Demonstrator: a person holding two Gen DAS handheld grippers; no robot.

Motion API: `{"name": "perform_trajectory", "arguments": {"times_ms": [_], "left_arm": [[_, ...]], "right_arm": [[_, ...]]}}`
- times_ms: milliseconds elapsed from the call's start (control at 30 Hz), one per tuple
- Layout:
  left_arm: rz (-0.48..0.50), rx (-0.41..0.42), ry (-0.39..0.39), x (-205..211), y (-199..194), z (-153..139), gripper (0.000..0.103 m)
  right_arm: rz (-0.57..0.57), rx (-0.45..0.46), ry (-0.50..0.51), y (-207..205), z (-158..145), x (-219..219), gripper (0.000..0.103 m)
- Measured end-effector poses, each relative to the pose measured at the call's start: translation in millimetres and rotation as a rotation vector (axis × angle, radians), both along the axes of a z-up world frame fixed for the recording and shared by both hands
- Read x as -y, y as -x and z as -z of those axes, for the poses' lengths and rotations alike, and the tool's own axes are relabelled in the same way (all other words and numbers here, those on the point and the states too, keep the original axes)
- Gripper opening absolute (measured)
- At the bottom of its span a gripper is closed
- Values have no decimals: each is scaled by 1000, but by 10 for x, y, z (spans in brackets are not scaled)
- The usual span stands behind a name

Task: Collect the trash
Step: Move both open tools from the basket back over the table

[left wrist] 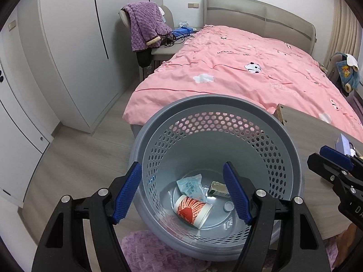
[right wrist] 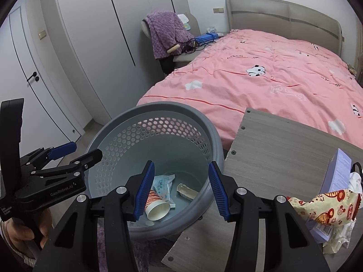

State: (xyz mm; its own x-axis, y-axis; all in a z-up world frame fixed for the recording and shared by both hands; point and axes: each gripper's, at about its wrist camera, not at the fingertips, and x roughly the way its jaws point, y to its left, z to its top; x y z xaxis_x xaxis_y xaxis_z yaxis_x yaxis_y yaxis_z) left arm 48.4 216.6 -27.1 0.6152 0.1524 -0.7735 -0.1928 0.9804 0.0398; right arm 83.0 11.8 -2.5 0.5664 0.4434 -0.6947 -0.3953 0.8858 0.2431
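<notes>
Both pairs of blue-padded jaws stand wide and hold nothing: the left gripper (left wrist: 182, 192) and the right gripper (right wrist: 181, 190) each hang over the mouth of the grey perforated basket (left wrist: 226, 104).

Inside the basket lie a red-and-white paper cup (left wrist: 192, 210) on its side, a pale blue wrapper (left wrist: 190, 184) behind it, a small cream carton (left wrist: 219, 189) and a white bottle cap (left wrist: 228, 206).

Right of the basket, on the wooden board (right wrist: 283, 140), trash is left: a printed snack wrapper (right wrist: 324, 206) draped over a lilac box (right wrist: 338, 172), with crumpled white tissue (right wrist: 356, 181) beside it.

Reaching for that wrapper could, I judge, drag the box or tissue off the board's edge, since they are touching, or nudge the basket, which stands just beside the board.
</notes>
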Motion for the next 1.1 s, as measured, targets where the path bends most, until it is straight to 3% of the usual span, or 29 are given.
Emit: {"name": "perform_trajectory", "arguments": {"times_ms": [433,1100], "left_arm": [[33,21,-6,210,86,-118,71],[178,18,-12,1019,172,-163,71]], "right_arm": [[45,26,-24,128,-68,291,57],[207,45,-25,469,-27,1177,62]]}}
